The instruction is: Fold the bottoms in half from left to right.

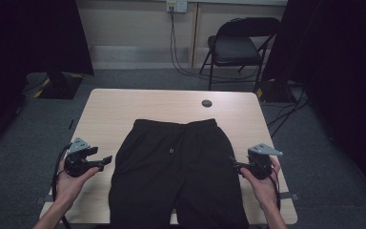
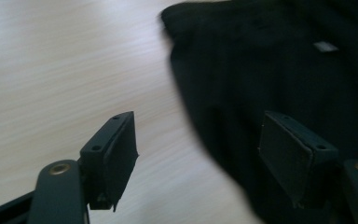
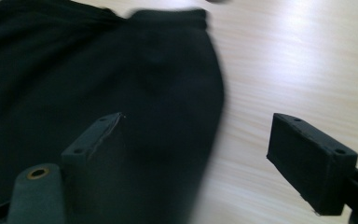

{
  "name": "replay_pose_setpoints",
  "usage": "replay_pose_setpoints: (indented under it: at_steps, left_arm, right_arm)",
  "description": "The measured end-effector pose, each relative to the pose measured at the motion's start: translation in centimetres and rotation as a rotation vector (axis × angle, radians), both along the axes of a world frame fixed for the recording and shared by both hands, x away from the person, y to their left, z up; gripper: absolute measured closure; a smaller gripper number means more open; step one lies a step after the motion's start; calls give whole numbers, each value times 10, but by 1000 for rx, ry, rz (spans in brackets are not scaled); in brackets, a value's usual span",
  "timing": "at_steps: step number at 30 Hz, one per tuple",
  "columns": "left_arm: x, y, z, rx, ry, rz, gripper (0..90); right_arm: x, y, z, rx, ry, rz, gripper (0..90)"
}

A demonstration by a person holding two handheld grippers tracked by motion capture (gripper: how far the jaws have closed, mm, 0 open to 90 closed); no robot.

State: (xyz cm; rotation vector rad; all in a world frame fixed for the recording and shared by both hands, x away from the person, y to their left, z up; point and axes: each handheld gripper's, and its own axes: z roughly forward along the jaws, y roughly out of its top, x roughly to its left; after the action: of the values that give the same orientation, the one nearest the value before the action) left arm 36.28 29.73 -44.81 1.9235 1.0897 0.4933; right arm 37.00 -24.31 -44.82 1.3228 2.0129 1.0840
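Dim room with dark corners; both gripper views are blurred, tabletop (image 2: 51, 70) softly glaring.

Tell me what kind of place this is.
Probably a recording room or lab, not a home: a bare wooden table on grey carpet, dark curtains at both sides, a folding chair, and cables running from a wall socket.
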Motion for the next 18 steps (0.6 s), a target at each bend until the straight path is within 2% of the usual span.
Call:
replay_pose_setpoints:
  at_steps: [2,3,4,5,6,7,9,11,13,14,17,18]
  left_arm:
    - [-3,-13,1,10,3,-42,322]
    - [-3,-13,1,10,3,-42,329]
    - [-3,-26,0,27,15,-94,333]
    - [-2,-33,-2,36,27,-124,345]
    - [-2,-33,-2,36,27,-124,354]
    - [0,-45,-8,63,60,-179,355]
    - [3,-53,-15,88,83,-209,379]
    - [8,-56,-22,107,102,-209,385]
    - [13,-54,-30,119,115,-209,384]
    - [15,-54,-33,123,133,-213,383]
    - [20,-52,-41,185,178,-185,378]
    - [19,-51,-43,189,159,-187,375]
  right_arm:
    - [-5,18,5,-3,-10,50,179]
    - [-5,18,5,-3,-10,50,179]
    - [-9,39,7,-11,-5,115,180]
    - [-12,49,7,-15,1,147,181]
    - [-14,60,6,-17,12,178,181]
    - [-15,71,4,-24,21,212,183]
    - [-17,92,-2,-43,44,267,183]
    - [-15,110,-11,-72,74,317,179]
    - [-11,125,-20,-105,101,348,177]
    - [-7,130,-25,-106,117,357,178]
    - [3,142,-37,-134,138,368,175]
    - [7,144,-41,-148,146,367,174]
